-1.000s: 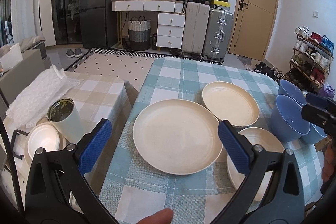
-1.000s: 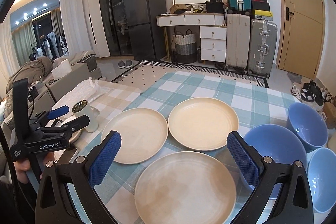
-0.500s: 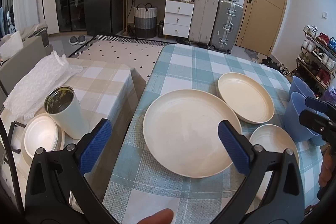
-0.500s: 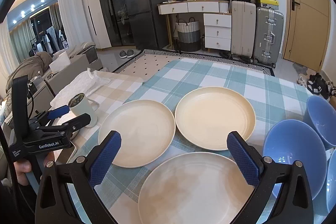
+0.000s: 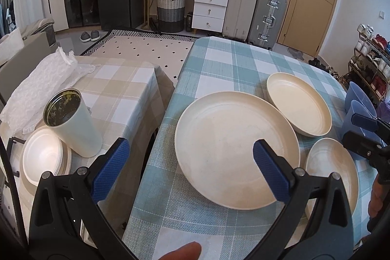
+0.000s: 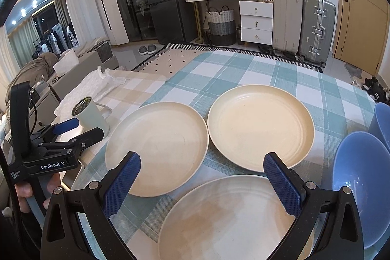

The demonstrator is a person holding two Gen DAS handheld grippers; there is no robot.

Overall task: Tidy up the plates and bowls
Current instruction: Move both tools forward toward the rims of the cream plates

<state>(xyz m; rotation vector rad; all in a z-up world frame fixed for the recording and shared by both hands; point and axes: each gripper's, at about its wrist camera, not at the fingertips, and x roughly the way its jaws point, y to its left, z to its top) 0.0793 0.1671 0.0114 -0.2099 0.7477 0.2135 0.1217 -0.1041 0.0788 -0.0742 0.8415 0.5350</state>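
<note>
Three cream plates lie on the blue-checked table (image 5: 219,65). The left plate (image 5: 234,145) (image 6: 158,145) sits just ahead of my left gripper (image 5: 190,162), which is open and holds nothing. A far plate (image 6: 260,126) (image 5: 299,101) and a near plate (image 6: 226,218) (image 5: 329,169) lie ahead of my right gripper (image 6: 202,169), open above the near plate's far rim. Blue bowls (image 6: 360,187) (image 5: 358,99) stand at the right edge. Each view shows the other gripper: the left gripper (image 6: 85,128) from the right wrist, the right gripper (image 5: 351,127) from the left wrist.
A lower side table (image 5: 121,89) with a beige checked cloth adjoins on the left. It carries a white tumbler (image 5: 70,123), a stack of small white plates (image 5: 41,157) and bubble wrap (image 5: 41,79). Suitcases, drawers and a fridge stand behind.
Both grippers have moved forward and down toward the plates, which now look larger. The left gripper has drifted left relative to its plate. Both stay open.
</note>
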